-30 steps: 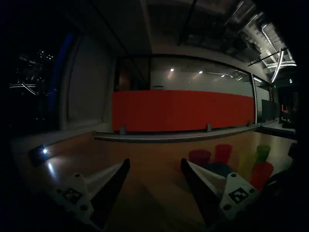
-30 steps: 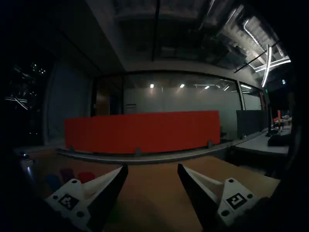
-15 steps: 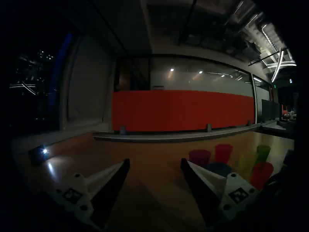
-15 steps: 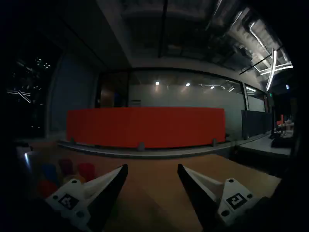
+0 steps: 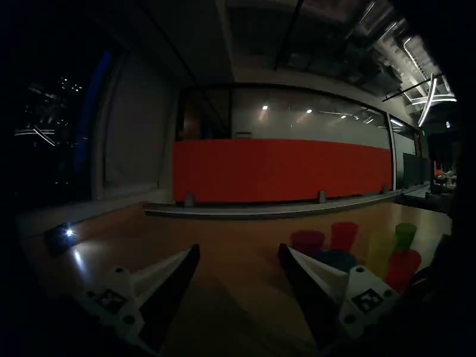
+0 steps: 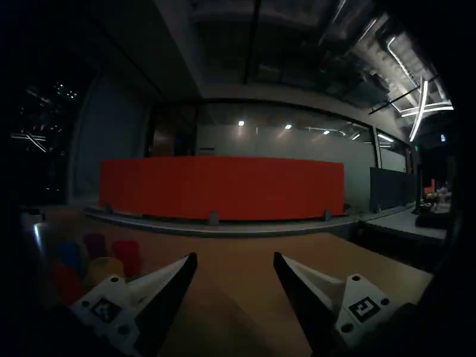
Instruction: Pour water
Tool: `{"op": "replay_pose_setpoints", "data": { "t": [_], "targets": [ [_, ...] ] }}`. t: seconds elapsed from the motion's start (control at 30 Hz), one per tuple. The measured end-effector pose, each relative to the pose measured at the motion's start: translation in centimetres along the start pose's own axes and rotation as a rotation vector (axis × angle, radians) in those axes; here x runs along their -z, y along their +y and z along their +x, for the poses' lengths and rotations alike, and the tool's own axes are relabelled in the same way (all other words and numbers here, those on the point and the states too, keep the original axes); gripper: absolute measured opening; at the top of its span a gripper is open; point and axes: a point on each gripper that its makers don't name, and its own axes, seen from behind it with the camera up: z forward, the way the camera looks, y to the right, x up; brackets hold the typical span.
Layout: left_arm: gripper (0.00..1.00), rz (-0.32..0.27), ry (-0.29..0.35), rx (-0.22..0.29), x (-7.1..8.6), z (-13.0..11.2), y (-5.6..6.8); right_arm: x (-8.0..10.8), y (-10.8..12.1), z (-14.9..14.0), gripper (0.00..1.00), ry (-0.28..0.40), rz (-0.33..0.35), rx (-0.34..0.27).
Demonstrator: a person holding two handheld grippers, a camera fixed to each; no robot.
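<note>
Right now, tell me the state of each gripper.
Left gripper: open, holding nothing.
Right gripper: open, holding nothing.

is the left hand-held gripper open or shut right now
Open: the left hand-held gripper has its fingertips wide apart, with bare wooden table between them and nothing held.
</note>
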Motion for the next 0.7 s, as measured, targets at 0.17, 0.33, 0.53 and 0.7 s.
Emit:
{"op": "replay_pose_setpoints", "data": {
  "t": [0.17,0.33,0.53,0.7],
  "targets": [
    [0.98,0.000,0.000,0.000,0.0,0.0,0.0,0.0,0.2,-0.5,0.99,-0.009,-0.005,0.000],
    [0.98,0.000,0.000,0.000,0.0,0.0,0.0,0.2,0.3,-0.9,0.99,-0.016,-0.006,-0.005],
    [0.98,0.000,0.000,0.000,0.0,0.0,-0.1,0.1,0.4,-1.3,0.99,-0.026,-0.004,-0.017],
    [0.98,0.000,0.000,0.000,0.0,0.0,0.0,0.1,0.3,-1.5,0.99,-0.039,0.002,-0.021]
  ]
}}
